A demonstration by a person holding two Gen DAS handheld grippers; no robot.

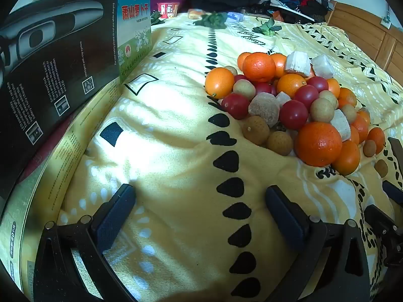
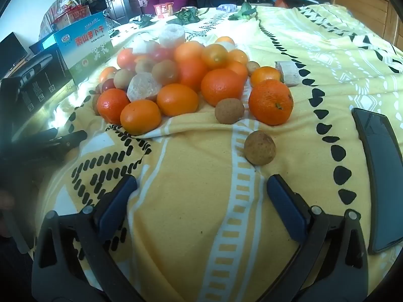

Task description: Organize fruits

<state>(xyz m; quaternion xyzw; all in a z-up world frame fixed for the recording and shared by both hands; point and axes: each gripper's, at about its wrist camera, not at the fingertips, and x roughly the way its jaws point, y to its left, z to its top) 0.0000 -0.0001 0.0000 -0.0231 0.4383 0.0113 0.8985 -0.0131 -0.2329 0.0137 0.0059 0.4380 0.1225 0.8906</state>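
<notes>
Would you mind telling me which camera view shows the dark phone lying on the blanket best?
The right wrist view shows it best: the phone lies flat on the yellow blanket along the right edge, nearly its whole length visible. In the left wrist view, only a dark sliver at the far right edge might be it; I cannot tell.

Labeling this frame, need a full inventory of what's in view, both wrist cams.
oranges: a dozen or more, orange, heaped mid-blanket
cherry tomatoes: several, red, in the heap
longans: several, brown, in the heap and loose at its edge
cut chunks: a few, pale, in the heap
blanket: one, yellow patterned, underneath
boxes: two, one black and one blue-green, left
phone: one, dark, right
left gripper: open, empty
right gripper: open, empty
</notes>
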